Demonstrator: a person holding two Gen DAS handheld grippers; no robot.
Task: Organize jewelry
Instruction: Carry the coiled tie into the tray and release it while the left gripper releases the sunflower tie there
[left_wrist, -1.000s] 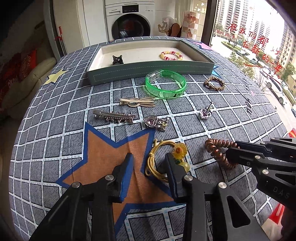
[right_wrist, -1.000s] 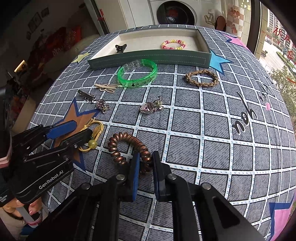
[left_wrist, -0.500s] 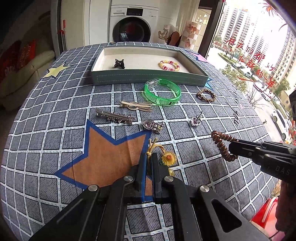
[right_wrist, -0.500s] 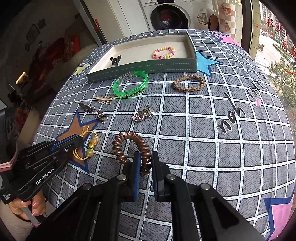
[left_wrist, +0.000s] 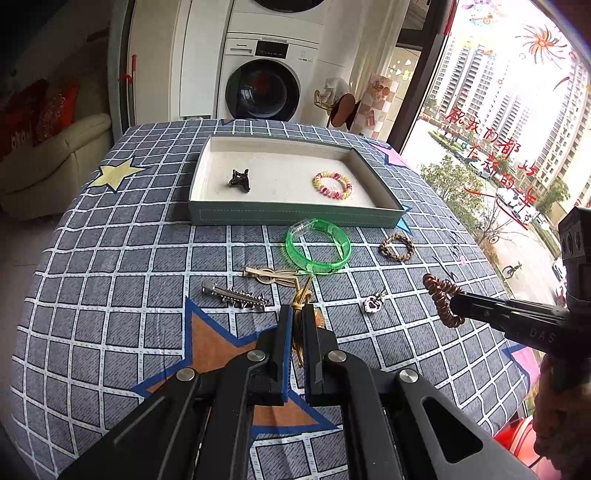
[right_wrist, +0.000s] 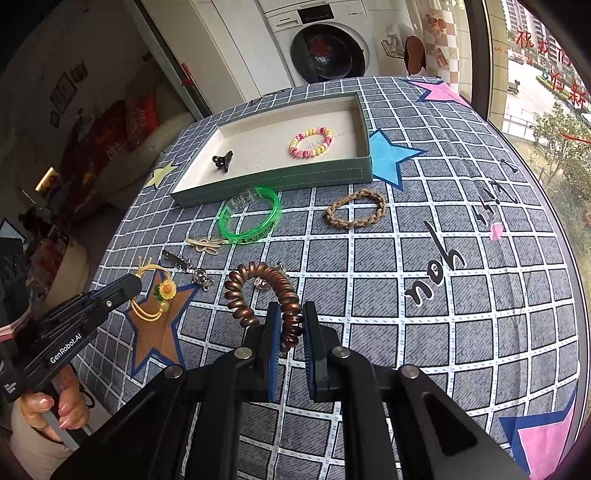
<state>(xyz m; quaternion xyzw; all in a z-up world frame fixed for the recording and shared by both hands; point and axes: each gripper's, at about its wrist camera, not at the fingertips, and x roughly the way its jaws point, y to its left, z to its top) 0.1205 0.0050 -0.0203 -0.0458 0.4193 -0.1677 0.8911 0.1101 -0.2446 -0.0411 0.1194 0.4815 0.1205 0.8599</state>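
Note:
My left gripper (left_wrist: 298, 314) is shut on a yellow cord hair tie with a sunflower charm (left_wrist: 302, 299), lifted above the table; it also shows in the right wrist view (right_wrist: 155, 291). My right gripper (right_wrist: 290, 314) is shut on a copper spiral hair tie (right_wrist: 258, 288), held above the cloth; it also shows in the left wrist view (left_wrist: 441, 299). A green-walled tray (left_wrist: 295, 216) at the back holds a black claw clip (left_wrist: 240, 179) and a pink-yellow bead bracelet (left_wrist: 332, 184).
On the checked cloth lie a green bangle (left_wrist: 317, 249), a braided brown bracelet (left_wrist: 397, 247), a gold hair clip (left_wrist: 269, 275), a spiked silver clip (left_wrist: 232, 295) and a heart charm (left_wrist: 373, 303). A washing machine (left_wrist: 266, 85) stands behind the table.
Both grippers have lifted higher with their hair ties. The left gripper shut on the yellow tie after being open a second ago.

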